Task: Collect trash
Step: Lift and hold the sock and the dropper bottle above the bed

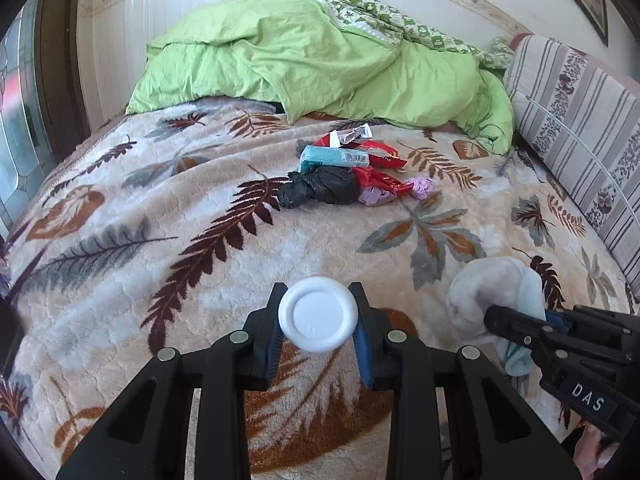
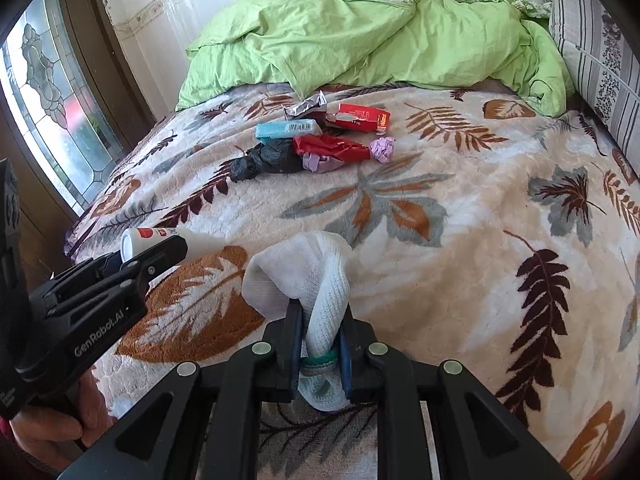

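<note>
My left gripper (image 1: 318, 312) is shut on a small white bottle (image 1: 317, 314), whose round bottom faces the camera; from the right wrist the bottle (image 2: 176, 242) shows a red label, held just above the blanket. My right gripper (image 2: 320, 320) is shut on a white sock (image 2: 308, 276) with a green-striped cuff, and that sock (image 1: 496, 292) appears at the lower right of the left wrist view. A pile of trash lies mid-bed: a black bag (image 1: 320, 190), a teal packet (image 1: 334, 157), red wrappers (image 1: 380, 182), a red box (image 2: 358, 117), crumpled purple paper (image 1: 420, 187).
A leaf-patterned blanket (image 1: 180, 240) covers the bed. A green duvet (image 1: 320, 60) is heaped at the far end, and a striped cushion (image 1: 580, 132) lines the right side. A stained-glass door (image 2: 52, 92) stands to the left. A hand (image 2: 52, 424) grips the left tool.
</note>
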Available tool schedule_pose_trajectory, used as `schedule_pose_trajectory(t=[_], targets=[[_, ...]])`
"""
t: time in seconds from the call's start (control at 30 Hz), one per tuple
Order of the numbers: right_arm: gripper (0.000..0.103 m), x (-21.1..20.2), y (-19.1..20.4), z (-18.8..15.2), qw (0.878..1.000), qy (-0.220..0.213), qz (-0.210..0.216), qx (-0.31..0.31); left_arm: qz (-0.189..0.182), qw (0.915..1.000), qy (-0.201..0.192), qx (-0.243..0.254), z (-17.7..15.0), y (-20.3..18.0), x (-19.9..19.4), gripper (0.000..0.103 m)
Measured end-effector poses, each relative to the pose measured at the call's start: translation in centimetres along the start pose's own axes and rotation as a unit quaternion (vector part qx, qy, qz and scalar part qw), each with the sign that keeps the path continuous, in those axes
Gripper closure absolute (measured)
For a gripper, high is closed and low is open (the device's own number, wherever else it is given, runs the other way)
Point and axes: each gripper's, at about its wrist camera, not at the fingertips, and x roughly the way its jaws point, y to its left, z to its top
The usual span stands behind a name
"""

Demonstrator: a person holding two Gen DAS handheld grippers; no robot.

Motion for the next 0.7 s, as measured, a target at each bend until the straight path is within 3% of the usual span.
schedule_pose_trajectory(t=[0.17,0.33,0.5,0.7], targets=[[0.087,-0.1,-0.2,0.0,1.000,-0.001,-0.002,0.004,0.004,0.9998,0.000,0.019,-0.2,-0.6,0.0,0.074],[0.087,0.1,-0.4,0.0,1.000,0.003,-0.006,0.006,0.002,0.9994,0.027,0.022,-0.6,-0.5,0.9,0.074],[0.087,0.4,-0.6,-0.2,1.000,0.013,-0.007,0.009,-0.021,0.9957,0.089,-0.015,-1.3,1.1,2.9,0.074],[0.087,0.4,-0.3,-0.2,1.000,0.014,-0.003,0.005,-0.029,0.9933,0.106,-0.035,-1.7,1.6,3.6,0.074]])
